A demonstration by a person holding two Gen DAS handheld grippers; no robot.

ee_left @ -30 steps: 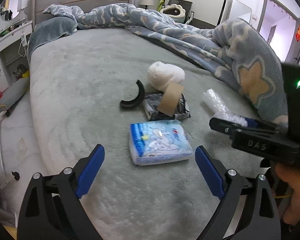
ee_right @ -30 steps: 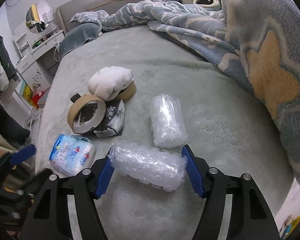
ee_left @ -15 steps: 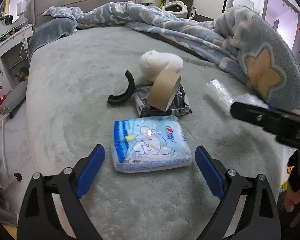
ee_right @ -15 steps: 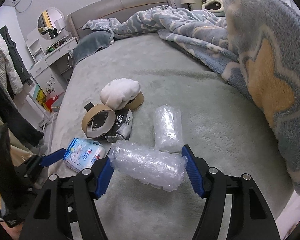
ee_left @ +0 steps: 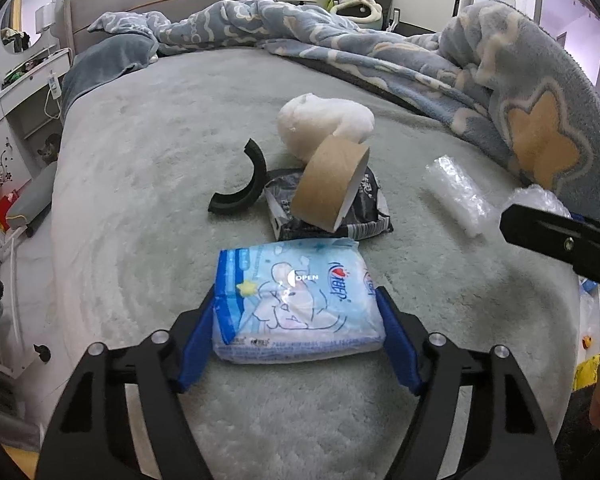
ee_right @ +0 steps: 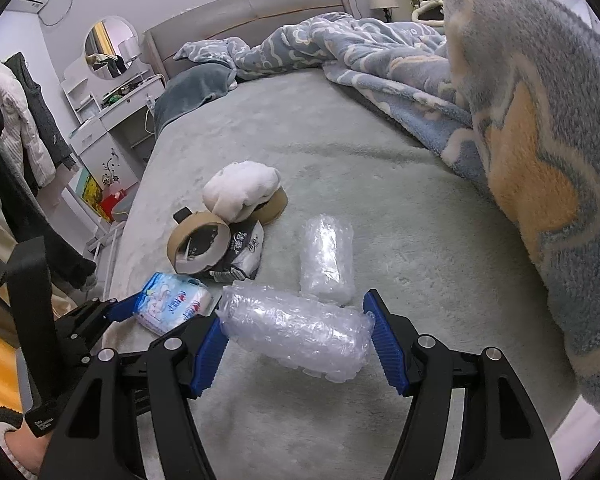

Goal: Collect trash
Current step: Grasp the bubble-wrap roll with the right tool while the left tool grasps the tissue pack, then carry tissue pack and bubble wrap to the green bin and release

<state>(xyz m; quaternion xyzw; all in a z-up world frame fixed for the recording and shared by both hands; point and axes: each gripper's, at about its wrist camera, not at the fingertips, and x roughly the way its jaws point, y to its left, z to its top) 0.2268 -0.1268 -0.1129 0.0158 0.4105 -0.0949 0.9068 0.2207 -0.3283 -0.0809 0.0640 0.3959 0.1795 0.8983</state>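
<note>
Item: my left gripper (ee_left: 298, 340), pads closed against both sides of the blue tissue pack (ee_left: 296, 300) on the bed (ee_left: 140, 160). My right gripper (ee_right: 296, 340) clamps a bubble-wrap roll (ee_right: 296, 334). Second bubble-wrap roll (ee_right: 327, 260) just ahead; cardboard tape roll (ee_left: 330, 182) beyond the pack.

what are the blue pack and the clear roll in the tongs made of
Blue pack: looks like thin glossy printed plastic film, given the glare spot and soft, puffy shape; probably tissues inside. Clear roll: bubble wrap, a translucent, shiny sheet covered in small air pockets.

Both grippers (ee_left: 298, 338) (ee_right: 296, 344) clamped (blue pads).
</note>
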